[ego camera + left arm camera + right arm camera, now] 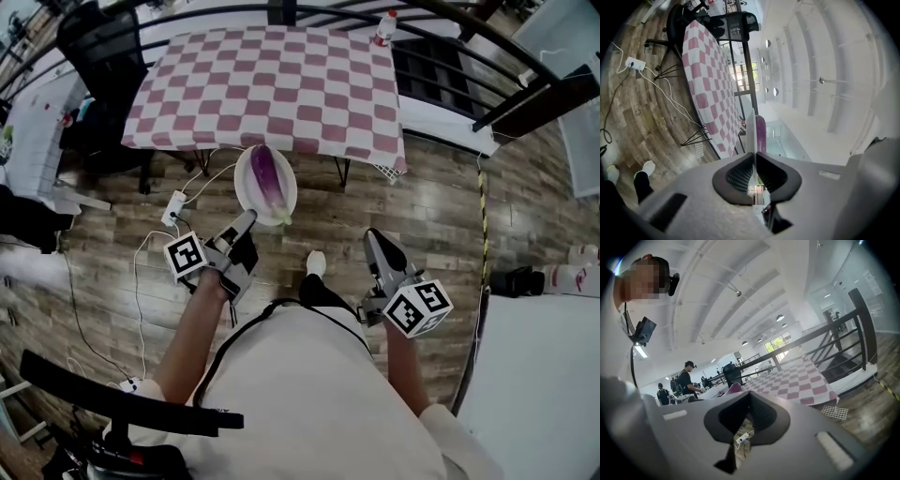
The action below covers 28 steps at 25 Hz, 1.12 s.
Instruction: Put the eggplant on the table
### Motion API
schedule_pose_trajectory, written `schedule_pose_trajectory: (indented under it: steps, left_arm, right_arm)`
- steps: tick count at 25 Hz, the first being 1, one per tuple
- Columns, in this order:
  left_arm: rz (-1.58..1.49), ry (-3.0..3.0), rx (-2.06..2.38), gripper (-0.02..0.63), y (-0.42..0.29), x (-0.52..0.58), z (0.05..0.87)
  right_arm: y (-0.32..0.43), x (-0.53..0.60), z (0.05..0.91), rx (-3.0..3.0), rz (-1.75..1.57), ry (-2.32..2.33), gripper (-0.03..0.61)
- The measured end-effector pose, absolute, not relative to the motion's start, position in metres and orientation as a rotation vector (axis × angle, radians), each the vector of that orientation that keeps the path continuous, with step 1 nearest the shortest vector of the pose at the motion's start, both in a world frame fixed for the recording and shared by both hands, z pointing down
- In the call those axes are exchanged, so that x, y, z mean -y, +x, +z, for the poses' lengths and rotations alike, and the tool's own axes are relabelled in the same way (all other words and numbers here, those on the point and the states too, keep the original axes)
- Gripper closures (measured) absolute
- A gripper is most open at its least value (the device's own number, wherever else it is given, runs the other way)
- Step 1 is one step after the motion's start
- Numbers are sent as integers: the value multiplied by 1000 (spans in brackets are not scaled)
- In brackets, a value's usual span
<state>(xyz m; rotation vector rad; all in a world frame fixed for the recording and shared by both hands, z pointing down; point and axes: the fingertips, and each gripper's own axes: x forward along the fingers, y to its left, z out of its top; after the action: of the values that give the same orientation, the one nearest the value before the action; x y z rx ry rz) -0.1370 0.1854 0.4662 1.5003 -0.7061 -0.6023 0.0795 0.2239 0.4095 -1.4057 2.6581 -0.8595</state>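
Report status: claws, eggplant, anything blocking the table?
Left claw shut on rim of white round plate; right claw shut, empty. Long purple eggplant on plate, over wood floor, short of pink-checked table. Nothing seen blocking.

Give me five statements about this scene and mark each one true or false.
1. The eggplant lies on a white plate. True.
2. The plate rests on the table. False: the left tongs grip its rim, holding it over the floor, short of the table.
3. The right tongs hold nothing. True.
4. The cloth is plain blue. False: it has pink and white checks.
5. A bottle stands at the table's far edge. True.
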Motion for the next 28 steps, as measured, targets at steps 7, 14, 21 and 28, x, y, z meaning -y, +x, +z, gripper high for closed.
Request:
schedule_pose_trajectory:
  steps: [7,14,21,28]
  left_arm:
    - [-633,1491,736,583,-105,-126,459]
    - [-655,1490,768,583,-70,-74,459]
    - [-669,1468,784,583,-48,-54,465]
    - [-680,1446,802,583,-41,-48,474]
  right_arm:
    - [108,-161,405,-2716,-861,-1333,571]
    - [144,-101,411,-2766,-876,-1262,572]
    - [158,-72,420,-2821,-883,-1200,571]
    - [171,-66,430,-2825,-907,-1204,571]
